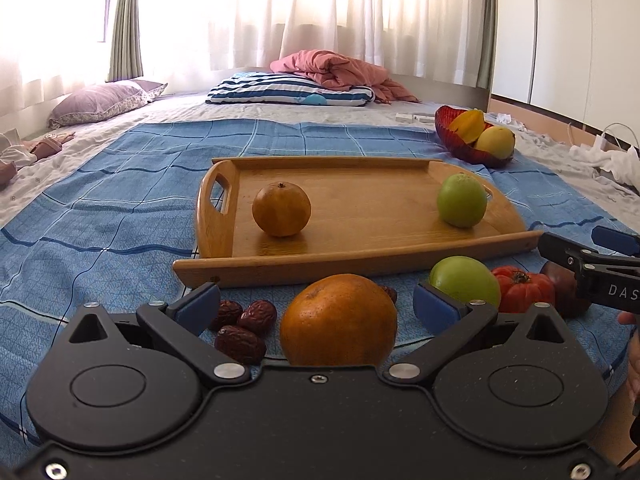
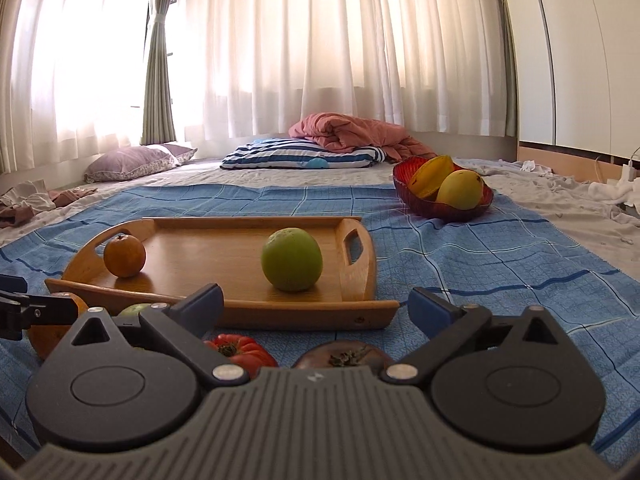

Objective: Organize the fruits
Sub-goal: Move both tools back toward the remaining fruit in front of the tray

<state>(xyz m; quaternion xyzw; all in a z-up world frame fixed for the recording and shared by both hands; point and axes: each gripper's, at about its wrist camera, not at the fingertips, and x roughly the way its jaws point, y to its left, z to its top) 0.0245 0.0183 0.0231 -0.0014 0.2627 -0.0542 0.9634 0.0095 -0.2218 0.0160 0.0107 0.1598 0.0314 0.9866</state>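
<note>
Left wrist view: left gripper [image 1: 316,304] spread wide around orange [image 1: 338,320] near tray's [image 1: 280,266] front edge, untouched; right gripper [image 2: 314,306] gaping over dark tomato [image 2: 344,354].

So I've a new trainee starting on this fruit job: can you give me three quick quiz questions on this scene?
1. True or false: the wooden tray holds an orange and a green apple.
2. Which fruit sits between the left gripper's open jaws? A) orange B) red tomato C) mango
3. Fill in: the mango lies in a red ____.

Key: 1 true; 2 A, the near orange, not yet gripped; 3 bowl.
</note>
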